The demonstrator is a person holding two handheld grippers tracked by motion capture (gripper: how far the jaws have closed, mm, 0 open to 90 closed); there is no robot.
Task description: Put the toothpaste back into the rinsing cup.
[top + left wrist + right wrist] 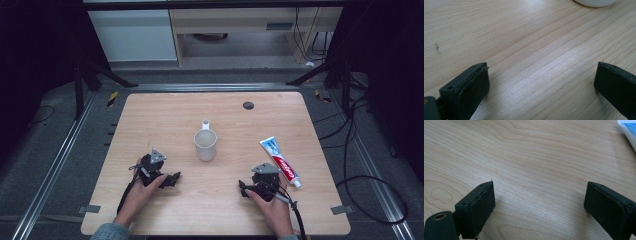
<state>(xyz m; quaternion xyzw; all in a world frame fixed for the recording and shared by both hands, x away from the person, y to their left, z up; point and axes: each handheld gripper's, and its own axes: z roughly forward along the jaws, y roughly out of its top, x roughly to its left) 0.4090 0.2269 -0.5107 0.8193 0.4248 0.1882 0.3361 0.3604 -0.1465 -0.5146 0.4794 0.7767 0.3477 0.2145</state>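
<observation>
Wooden table bears a white mug at centre and a toothpaste tube by its right edge, while the left gripper and right gripper rest near the front edge, jaws spread and empty, seemingly before any reach begins.

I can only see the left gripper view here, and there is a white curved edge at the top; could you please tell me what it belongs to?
Observer: It is a white mug, standing upright near the middle of the table.
Operator: Thank you. Is anything else on the table?
Observer: Yes, a toothpaste tube lies flat, just beyond the right gripper.
Operator: Is that gripper holding anything?
Observer: No; the right gripper view shows its jaws wide apart over bare wood.
</observation>
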